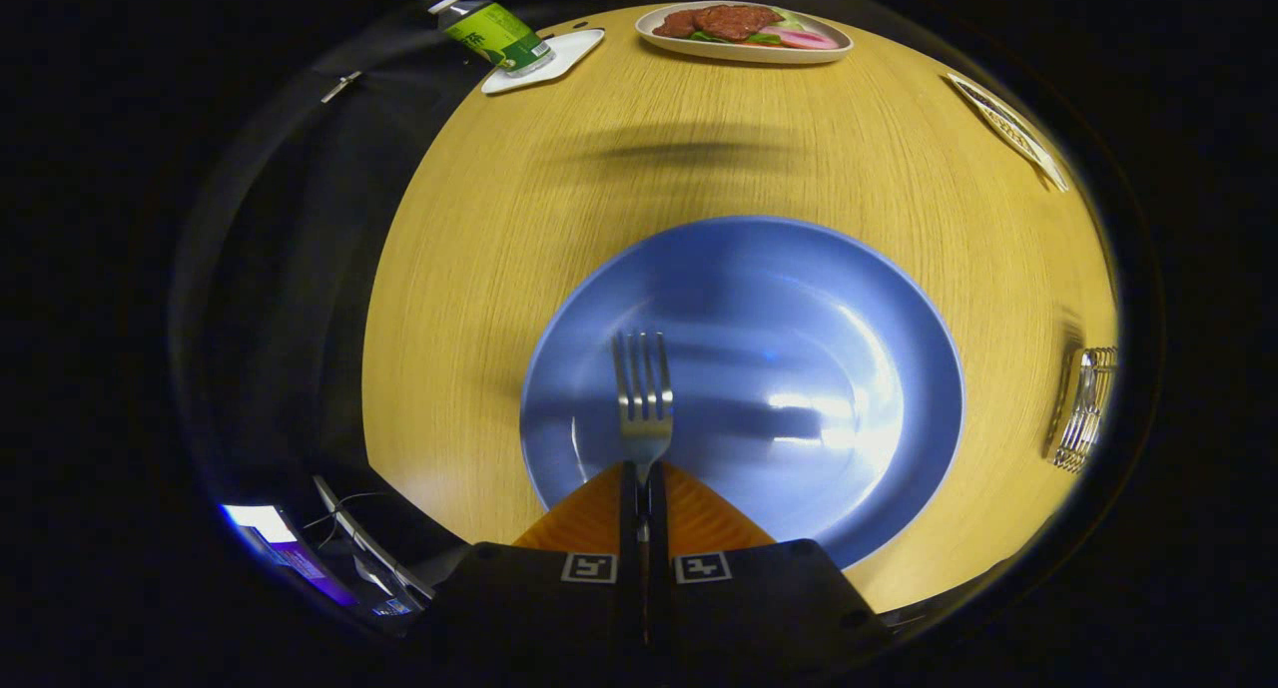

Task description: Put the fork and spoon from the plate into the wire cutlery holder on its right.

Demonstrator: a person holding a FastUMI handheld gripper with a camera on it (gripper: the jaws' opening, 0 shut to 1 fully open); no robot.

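Observation:
A metal fork (643,400) sticks out ahead of my gripper (644,473), tines pointing away, its neck pinched between the two orange fingers (589,516). The gripper is shut on the fork and holds it above the blue plate (879,299), which lies on the wooden table right under and beyond the fingers. The plate's bowl shows only glare and shadow. The wire cutlery holder (1083,408) stands to the right of the plate, near the table's edge, with what looks like a metal handle in it.
At the table's far side sit a beige plate of meat and vegetables (744,31) and a green bottle (496,34) lying on a white coaster. A flat patterned object (1008,129) lies at the far right. The table's left edge drops to dark floor.

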